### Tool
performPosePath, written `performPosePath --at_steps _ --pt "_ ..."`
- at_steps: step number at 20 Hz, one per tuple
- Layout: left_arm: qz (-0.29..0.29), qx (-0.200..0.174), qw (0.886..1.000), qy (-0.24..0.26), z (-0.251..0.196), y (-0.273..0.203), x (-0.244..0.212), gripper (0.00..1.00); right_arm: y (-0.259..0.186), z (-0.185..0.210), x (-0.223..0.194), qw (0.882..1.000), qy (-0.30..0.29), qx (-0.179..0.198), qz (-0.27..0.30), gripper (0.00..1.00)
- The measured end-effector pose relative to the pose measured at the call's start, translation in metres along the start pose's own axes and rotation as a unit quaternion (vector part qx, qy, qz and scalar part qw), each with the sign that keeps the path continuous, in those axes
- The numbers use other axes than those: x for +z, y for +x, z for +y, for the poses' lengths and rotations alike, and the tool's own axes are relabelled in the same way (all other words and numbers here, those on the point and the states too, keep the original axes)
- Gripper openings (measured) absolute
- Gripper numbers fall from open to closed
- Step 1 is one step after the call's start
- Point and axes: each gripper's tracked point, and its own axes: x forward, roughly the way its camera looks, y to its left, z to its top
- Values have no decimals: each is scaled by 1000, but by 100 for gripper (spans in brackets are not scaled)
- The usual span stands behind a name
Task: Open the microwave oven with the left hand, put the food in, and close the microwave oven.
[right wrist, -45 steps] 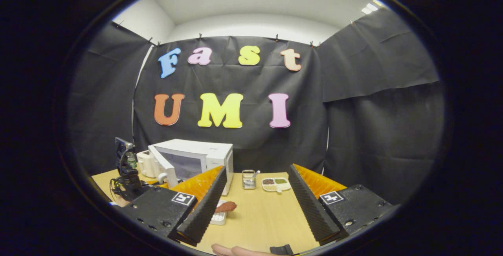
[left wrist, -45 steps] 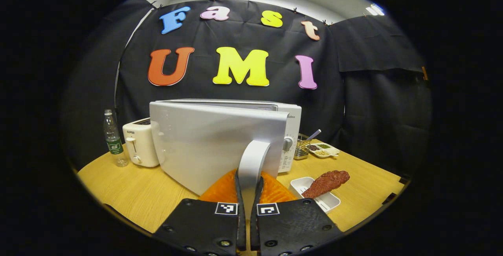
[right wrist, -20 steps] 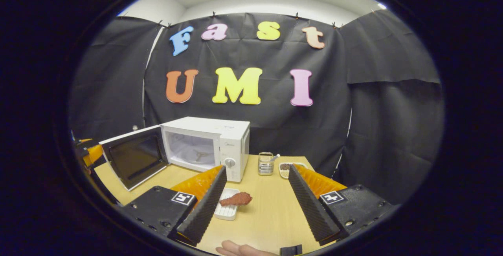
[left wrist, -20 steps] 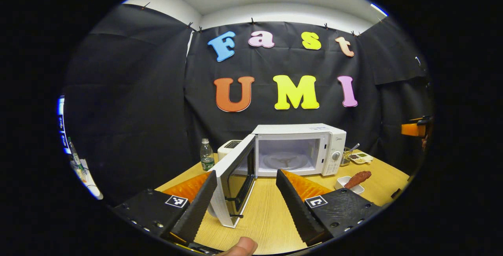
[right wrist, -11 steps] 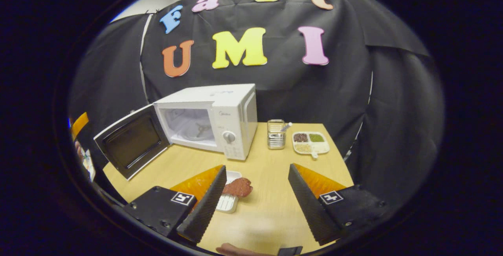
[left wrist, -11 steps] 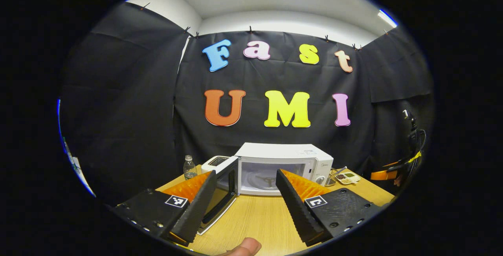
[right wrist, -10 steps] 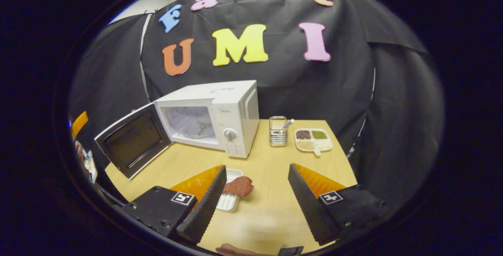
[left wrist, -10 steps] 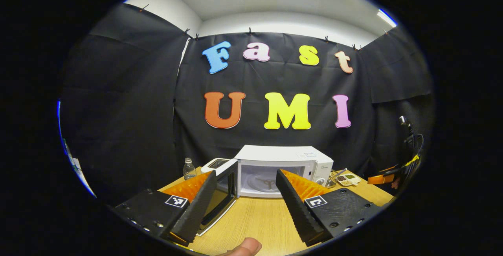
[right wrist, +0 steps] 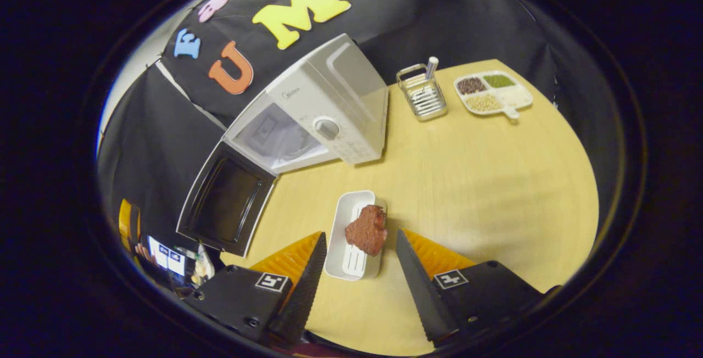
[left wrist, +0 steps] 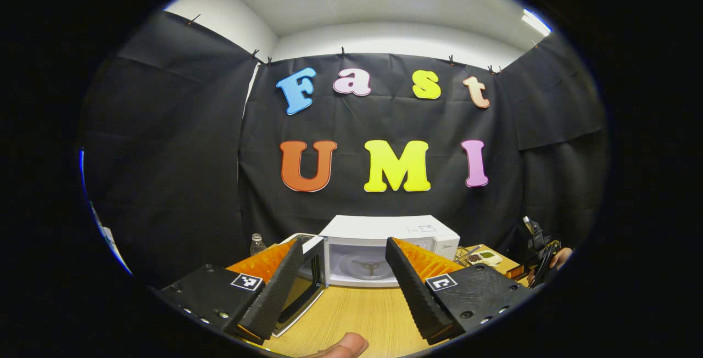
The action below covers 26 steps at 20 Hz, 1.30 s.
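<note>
From the right gripper view I look down on the table (right wrist: 494, 182). My right gripper (right wrist: 360, 284) is spread wide with nothing between its fingers — it hangs above the near end of a white tray (right wrist: 351, 237), one finger on each side of it, touching neither the tray nor the food (right wrist: 367, 230). The food, a reddish-brown chunk, lies on the tray's right edge, partly over the rim. Beyond the tray stands the microwave (right wrist: 324, 111) with its door (right wrist: 225, 204) swung fully out to the left, the chamber open. To the right of the microwave are a wire holder (right wrist: 422, 94) with a utensil in it and, further right, a divided dish (right wrist: 494, 91) of grains.

In the left gripper view my left gripper (left wrist: 343, 286) is also wide open and holds nothing. It sits back from the microwave (left wrist: 387, 248), whose open chamber shows between the fingers, and the door (left wrist: 307, 281) stands out toward the left finger. A bottle (left wrist: 257, 244) stands left of the microwave. At the right edge I see a hand (left wrist: 557, 259) on dark gear — I can't tell more. A fingertip (left wrist: 343, 346) shows at the bottom edge.
</note>
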Motion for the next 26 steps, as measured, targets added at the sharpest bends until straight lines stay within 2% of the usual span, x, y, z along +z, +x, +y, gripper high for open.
performPosePath --at_steps 1,2,3,4,5,8,10,12,15,18,20,23,26 --pt "3 0 1000 0 -1 1 -4 92 4 -4 1 1000 8 0 2 81" --pt "5 0 1000 0 -2 2 -7 92 6 -4 3 1000 11 2 1 69" --pt "9 0 1000 0 -3 3 -10 92 9 -4 5 1000 12 4 1 81" --pt "14 1 1000 0 -2 4 -13 92 12 -5 5 1000 16 5 4 78" --pt "19 3 1000 -1 -1 5 -15 92 16 -6 4 1000 24 10 11 59" --pt "24 7 1000 -4 1 6 -18 92 26 -2 -2 998 50 33 30 40" --pt "26 13 1000 1 5 3 -21 92 23 -1 -6 996 68 42 31 11" --pt "24 20 999 13 9 0 -22 92 12 6 -3 998 32 45 9 10" --pt "18 20 999 21 10 -6 -22 92 -10 16 1 999 -34 13 -32 10" --pt "16 12 1000 21 11 -13 -20 92 -33 39 1 991 -108 -20 -71 10" --pt "14 8 1000 20 14 -19 -23 92 -45 56 -2 982 -160 -43 -95 10" --pt "9 1 1000 16 19 -26 -21 92 -52 80 -8 958 -242 -83 -128 10" --pt "8 -3 1000 7 27 -31 -24 92 -52 110 -16 940 -284 -103 -160 10"
